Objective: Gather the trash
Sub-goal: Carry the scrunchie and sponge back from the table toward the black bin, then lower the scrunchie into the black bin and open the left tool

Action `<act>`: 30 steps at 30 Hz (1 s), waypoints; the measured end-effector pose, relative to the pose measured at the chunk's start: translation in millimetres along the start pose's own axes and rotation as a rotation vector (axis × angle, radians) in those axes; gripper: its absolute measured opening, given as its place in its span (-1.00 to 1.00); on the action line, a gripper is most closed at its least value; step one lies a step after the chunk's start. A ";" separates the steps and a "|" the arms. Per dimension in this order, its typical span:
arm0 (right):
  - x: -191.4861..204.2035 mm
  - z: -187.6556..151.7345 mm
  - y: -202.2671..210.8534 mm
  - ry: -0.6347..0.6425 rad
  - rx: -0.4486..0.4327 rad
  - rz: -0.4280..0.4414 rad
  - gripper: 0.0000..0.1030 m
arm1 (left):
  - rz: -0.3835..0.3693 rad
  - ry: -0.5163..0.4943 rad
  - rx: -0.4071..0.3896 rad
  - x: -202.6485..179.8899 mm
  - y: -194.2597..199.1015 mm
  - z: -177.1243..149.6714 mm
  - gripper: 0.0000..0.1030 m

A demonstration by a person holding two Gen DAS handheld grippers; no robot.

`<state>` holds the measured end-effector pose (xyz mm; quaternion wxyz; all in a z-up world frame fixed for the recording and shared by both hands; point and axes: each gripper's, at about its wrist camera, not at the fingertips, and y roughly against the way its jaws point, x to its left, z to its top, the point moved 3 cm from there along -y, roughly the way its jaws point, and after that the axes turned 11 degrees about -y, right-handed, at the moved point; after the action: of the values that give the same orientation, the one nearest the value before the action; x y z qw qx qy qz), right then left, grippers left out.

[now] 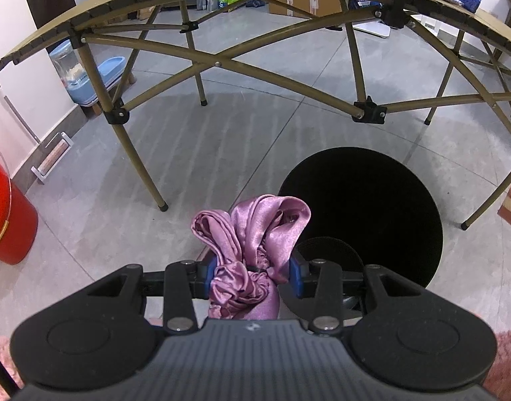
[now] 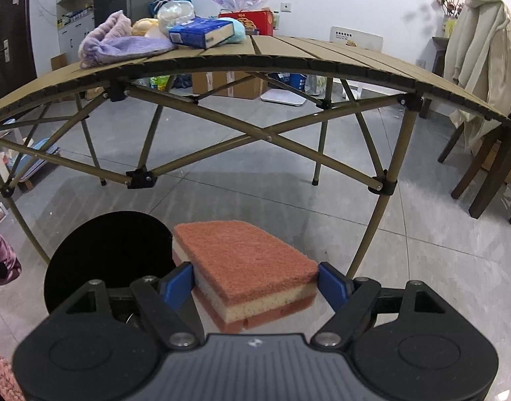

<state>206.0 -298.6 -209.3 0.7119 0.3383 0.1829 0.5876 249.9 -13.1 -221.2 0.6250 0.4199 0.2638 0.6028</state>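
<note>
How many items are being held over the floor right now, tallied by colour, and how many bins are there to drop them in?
Purple satin cloth bundle, in the left claw: 1
Orange-and-cream layered sponge, in the right claw: 1
Black round bin: 1
Total: 3

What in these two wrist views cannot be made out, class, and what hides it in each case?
- Bin interior: both views, only blackness, contents unreadable.
- Lower part of the cloth: left view, behind the left gripper body.
- Sponge underside: right view, hidden by the sponge itself and the right gripper.
- Print on the blue box: right view, too small.
</note>
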 end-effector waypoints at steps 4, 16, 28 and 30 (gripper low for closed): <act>-1.7 2.2 -3.3 -0.014 -0.001 -0.007 0.54 | -0.009 0.010 -0.013 -7.0 -2.1 9.6 -0.22; -9.9 8.1 -11.7 -0.053 -0.009 -0.038 0.54 | -0.048 -0.006 -0.013 -41.5 -12.6 33.0 -0.22; -24.4 7.8 -22.1 -0.079 0.005 -0.086 0.54 | -0.092 -0.038 0.040 -80.0 -32.1 44.2 -0.22; -26.0 7.5 -23.5 -0.081 0.009 -0.094 0.54 | -0.096 -0.038 0.054 -83.9 -35.3 44.1 -0.22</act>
<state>221.4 -327.5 -223.9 0.7439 0.3559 0.1723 0.5387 294.3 -101.2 -243.3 0.6466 0.4348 0.2879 0.5567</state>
